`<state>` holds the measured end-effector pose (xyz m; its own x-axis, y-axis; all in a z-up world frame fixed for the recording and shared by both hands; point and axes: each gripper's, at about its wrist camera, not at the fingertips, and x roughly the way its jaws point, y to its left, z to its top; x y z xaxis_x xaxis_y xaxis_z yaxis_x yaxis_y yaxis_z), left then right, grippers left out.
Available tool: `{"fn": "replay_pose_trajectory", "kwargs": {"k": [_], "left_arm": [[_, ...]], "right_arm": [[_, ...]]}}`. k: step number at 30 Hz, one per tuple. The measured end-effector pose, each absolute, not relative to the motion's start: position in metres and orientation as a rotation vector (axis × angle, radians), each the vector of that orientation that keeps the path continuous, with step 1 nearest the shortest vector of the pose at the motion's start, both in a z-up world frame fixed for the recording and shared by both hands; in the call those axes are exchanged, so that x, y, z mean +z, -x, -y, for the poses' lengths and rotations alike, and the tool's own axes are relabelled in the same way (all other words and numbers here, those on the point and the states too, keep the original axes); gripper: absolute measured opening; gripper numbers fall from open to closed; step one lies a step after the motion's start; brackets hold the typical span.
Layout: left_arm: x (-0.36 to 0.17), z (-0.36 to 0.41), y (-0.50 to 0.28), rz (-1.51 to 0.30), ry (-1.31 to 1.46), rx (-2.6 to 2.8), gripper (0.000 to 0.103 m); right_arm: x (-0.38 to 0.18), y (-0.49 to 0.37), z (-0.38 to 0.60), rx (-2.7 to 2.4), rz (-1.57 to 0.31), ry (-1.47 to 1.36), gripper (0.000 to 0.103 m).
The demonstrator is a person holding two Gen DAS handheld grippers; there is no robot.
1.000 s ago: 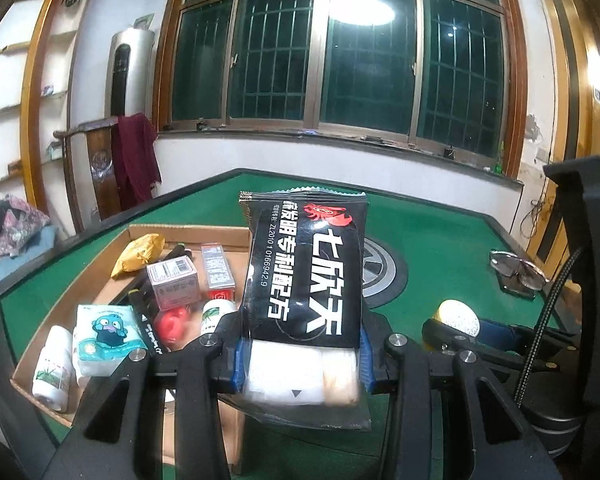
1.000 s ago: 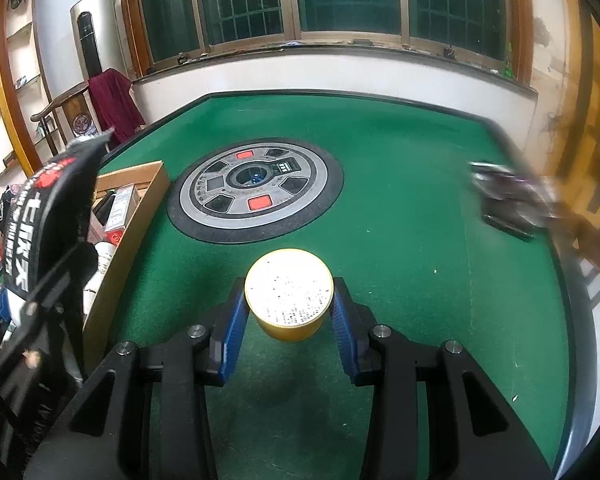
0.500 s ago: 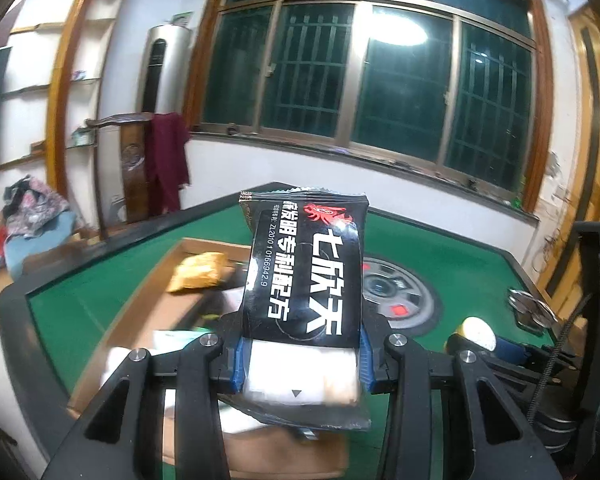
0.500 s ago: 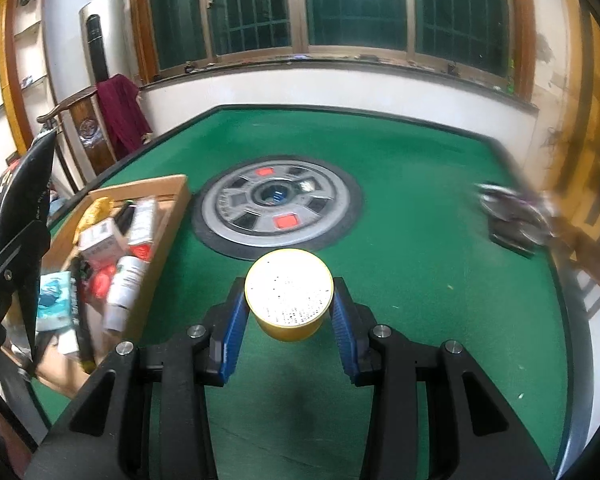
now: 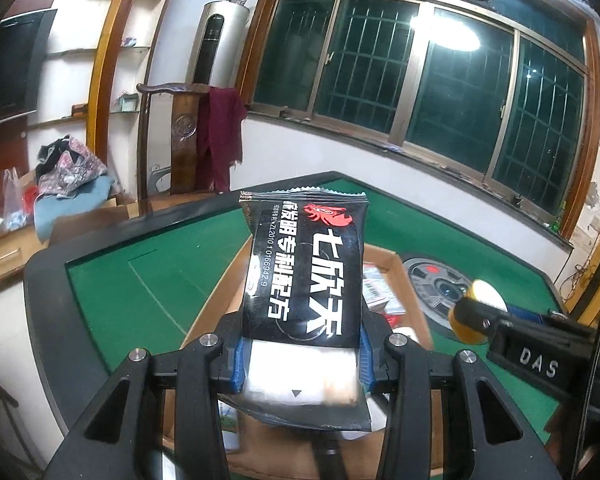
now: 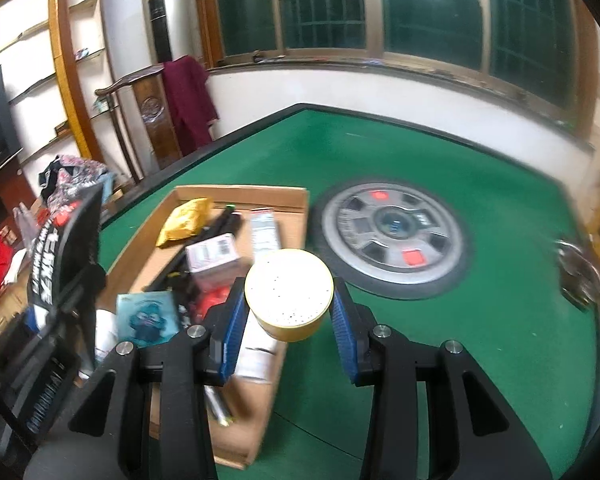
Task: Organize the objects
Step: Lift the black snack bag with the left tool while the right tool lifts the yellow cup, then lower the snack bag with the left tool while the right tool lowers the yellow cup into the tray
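From the left wrist camera we see our left gripper [image 5: 300, 364] pinching a black snack packet [image 5: 305, 280] by its lower end, where a clear window shows pale contents. Both blue pads [image 5: 239, 364] press on the packet's sides. The packet stands nearly upright, its long axis running away from the camera and up, the crimped top edge tipped a little to the right. White Chinese lettering and a red crab logo run along its length. Below and behind it lies an open cardboard box [image 5: 404, 280] on the green felt table [image 5: 140, 280]; the items inside are mostly hidden by the packet. At the right edge our right gripper [image 5: 480, 316] enters, carrying a yellow tub [image 5: 482, 300].

From the right wrist camera we see our right gripper [image 6: 289, 312] clamped on that round yellow tub [image 6: 289, 294], a blue pad [image 6: 234, 320] on either side. The tub sits upright, its speckled white lid facing up and toward the camera, above the near right edge of the cardboard box [image 6: 240, 192]. In the box lie a yellow pouch [image 6: 184, 222], a small pink-white carton [image 6: 212, 256] and a blue cartoon packet [image 6: 148, 318]. At the left, the black snack packet [image 6: 66, 248] appears edge-on in the left gripper [image 6: 52, 320]. A grey round centre panel [image 6: 394, 232] sits in the table [image 6: 500, 320].
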<state>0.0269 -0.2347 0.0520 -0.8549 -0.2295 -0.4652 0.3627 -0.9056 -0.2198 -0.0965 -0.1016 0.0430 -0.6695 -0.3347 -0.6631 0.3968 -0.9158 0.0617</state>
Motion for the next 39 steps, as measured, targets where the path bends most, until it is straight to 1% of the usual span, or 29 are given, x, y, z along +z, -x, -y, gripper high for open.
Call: {"fn": "replay_pose_trajectory", "kwargs": {"k": [13,39], "left_arm": [[0.039,0.240,-0.021,-0.442,-0.688,-2.702,0.037],[0.033,0.238,-0.015,-0.440,-0.766,-2.693,0.037]], "right_arm": [[0.035,0.115,0.146,-2.462,-0.180,-1.039,0.038],[0.019,0.150,0.181,-2.386,-0.227,-1.157,0.038]]}}
